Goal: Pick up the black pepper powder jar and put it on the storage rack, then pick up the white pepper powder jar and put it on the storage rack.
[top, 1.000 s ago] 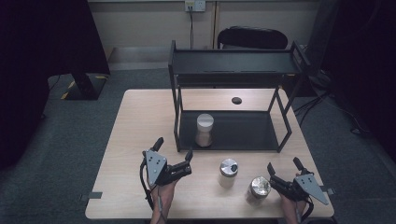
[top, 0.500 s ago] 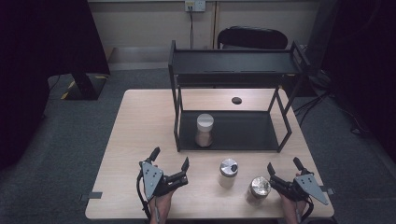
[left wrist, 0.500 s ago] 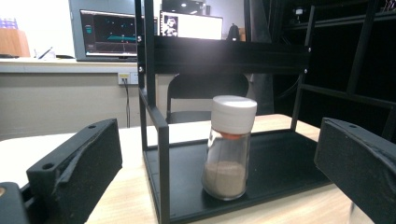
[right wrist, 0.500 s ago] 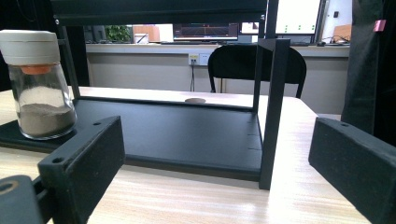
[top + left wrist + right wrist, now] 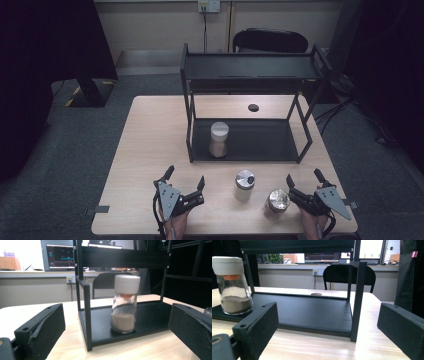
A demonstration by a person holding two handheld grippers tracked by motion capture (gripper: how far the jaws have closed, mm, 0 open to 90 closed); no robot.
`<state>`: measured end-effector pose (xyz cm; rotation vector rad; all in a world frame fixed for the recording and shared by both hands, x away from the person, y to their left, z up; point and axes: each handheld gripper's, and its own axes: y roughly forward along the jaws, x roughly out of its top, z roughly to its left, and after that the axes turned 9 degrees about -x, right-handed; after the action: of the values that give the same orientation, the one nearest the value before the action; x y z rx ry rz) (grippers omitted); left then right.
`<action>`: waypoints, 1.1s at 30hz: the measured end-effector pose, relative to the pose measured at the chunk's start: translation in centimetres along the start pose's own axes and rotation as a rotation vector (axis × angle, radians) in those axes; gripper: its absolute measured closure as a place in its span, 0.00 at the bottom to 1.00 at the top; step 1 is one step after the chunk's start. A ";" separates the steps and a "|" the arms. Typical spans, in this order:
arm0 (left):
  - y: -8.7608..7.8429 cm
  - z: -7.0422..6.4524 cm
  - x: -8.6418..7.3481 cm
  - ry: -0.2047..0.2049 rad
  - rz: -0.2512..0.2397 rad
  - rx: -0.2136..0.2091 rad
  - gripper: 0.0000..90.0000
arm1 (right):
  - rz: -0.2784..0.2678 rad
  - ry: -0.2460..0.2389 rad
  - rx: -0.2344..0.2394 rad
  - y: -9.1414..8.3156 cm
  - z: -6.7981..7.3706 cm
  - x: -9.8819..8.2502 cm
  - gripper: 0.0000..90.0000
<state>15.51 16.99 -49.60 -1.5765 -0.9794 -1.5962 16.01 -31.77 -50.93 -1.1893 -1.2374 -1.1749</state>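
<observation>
- Jars: steel-lid jar [image 5: 244, 184] stands between both grippers; second jar [image 5: 277, 202] just beside right gripper [image 5: 303, 183] jaws.
- Left gripper [image 5: 185, 178] jaws wide, holding nothing.
- Right jaws wide, holding nothing.

Grey carpet floor [image 5: 55, 165] all round a light wooden table [image 5: 150, 135]. Beige wall [image 5: 150, 25] behind, with a white wall socket [image 5: 209, 6] and a cable hanging from it. Black chair [image 5: 270, 40] just beyond the table's far edge. Dark curtain [image 5: 50, 40] at far left, a black stand base [image 5: 92, 92] on the floor beneath it. Lit monitor [image 5: 62, 257] on a counter [image 5: 37, 272] along the wall. Room dim at both sides.
</observation>
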 end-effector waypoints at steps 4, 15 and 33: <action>-0.1 -0.1 -0.7 0.004 0.014 0.006 0.00 | 0.001 0.000 0.000 0.0 0.0 0.0 0.03; 0.0 -0.5 -1.8 0.016 0.041 0.030 0.00 | 0.002 0.001 -0.003 0.0 0.0 0.0 0.03; 0.0 -0.7 -1.9 0.016 0.031 0.035 0.00 | -0.001 0.001 -0.002 0.0 0.0 0.0 0.03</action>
<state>15.23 16.28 -51.52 -1.5459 -0.9649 -1.5598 15.99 -31.75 -50.95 -1.1900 -1.2367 -1.1775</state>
